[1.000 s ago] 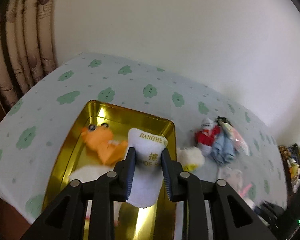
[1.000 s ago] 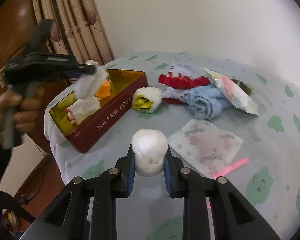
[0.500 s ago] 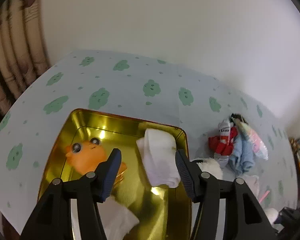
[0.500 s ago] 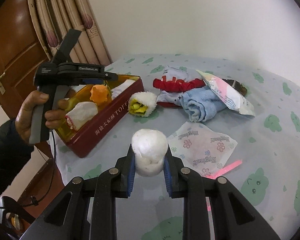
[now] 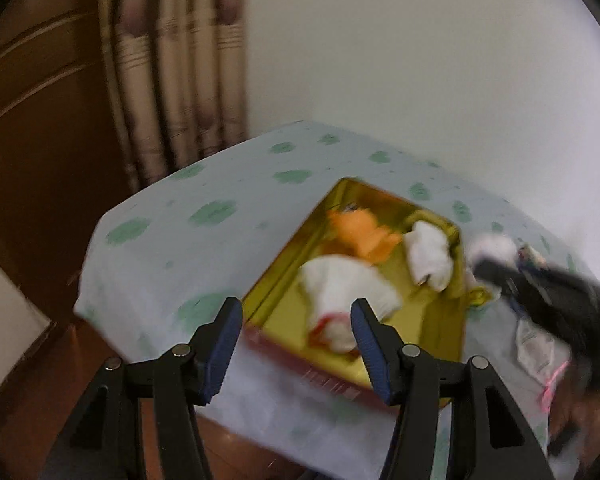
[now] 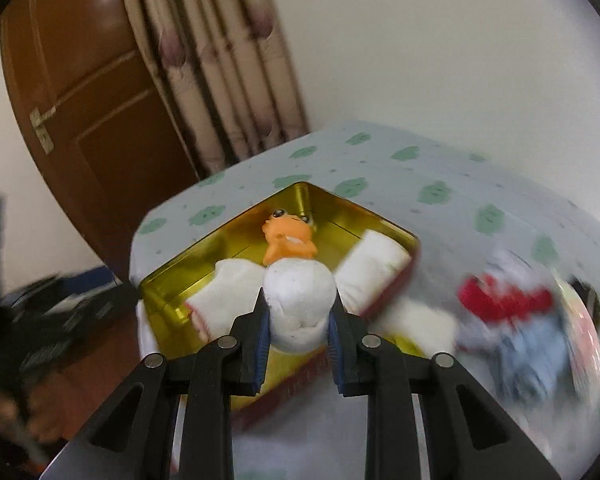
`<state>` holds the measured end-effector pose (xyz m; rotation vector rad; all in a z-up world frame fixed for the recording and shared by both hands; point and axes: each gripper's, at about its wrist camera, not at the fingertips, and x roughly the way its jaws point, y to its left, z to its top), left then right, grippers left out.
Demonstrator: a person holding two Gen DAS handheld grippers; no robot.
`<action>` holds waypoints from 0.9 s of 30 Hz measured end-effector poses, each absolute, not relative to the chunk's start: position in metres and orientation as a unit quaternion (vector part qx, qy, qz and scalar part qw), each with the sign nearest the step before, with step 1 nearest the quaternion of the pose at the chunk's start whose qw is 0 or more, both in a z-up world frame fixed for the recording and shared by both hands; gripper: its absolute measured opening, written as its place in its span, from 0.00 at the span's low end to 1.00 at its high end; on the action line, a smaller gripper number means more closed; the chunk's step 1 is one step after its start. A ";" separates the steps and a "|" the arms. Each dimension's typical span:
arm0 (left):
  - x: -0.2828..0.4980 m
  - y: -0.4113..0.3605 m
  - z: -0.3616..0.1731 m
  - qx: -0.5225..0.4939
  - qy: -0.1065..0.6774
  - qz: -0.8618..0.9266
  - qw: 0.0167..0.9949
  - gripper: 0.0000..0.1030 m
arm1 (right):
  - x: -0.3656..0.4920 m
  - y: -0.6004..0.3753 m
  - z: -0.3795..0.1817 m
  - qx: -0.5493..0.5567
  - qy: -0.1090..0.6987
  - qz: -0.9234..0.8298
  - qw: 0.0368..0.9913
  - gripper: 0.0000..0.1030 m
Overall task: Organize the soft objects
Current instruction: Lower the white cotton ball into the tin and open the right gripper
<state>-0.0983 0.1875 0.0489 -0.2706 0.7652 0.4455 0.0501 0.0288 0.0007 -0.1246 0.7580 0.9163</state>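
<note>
My right hand-held gripper [image 6: 298, 332] is clamped on a white roll [image 6: 299, 300], its pads pressing both sides. The roll hangs over the near rim of the tin [image 6: 374, 222]. My left hand-held gripper [image 5: 296, 344] has its jaws standing wide with nothing between the pads; they opened within the last second.

Tin: gold inside, red outside, at the surface's corner nearest the curtain [image 6: 220, 68]. Contents, seen from the right wrist: orange toy [image 6: 288, 238] at the far corner, one white bundle [image 6: 228, 292] along the left wall, another white bundle [image 6: 374, 264] against the right wall.

Outside the tin, along its right wall, a fluffy white item [image 6: 424, 322] lies on the cloth. Further toward the surface's right side: a red piece [image 6: 504, 300] and a blue towel [image 6: 536, 354], touching, both blurred.

Surface [image 6: 440, 164]: pale cloth with green cloud prints. Door [image 6: 92, 80] behind the curtain. My left hand [image 6: 40, 412] shows at the right wrist view's lower left, blurred.
</note>
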 end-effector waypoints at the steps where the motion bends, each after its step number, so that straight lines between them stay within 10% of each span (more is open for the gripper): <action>1: -0.103 0.189 0.046 -0.132 0.369 0.217 0.894 0.56 | 0.058 0.043 -0.004 -0.073 0.363 0.428 0.825 0.22; 15: -0.101 0.186 0.040 -0.089 0.372 0.209 0.900 0.56 | 0.088 0.096 -0.042 -0.099 0.402 0.406 0.814 0.29; 27: -0.098 0.183 0.034 -0.075 0.386 0.211 0.895 0.56 | 0.050 -0.041 -0.002 0.033 0.333 0.343 0.878 0.60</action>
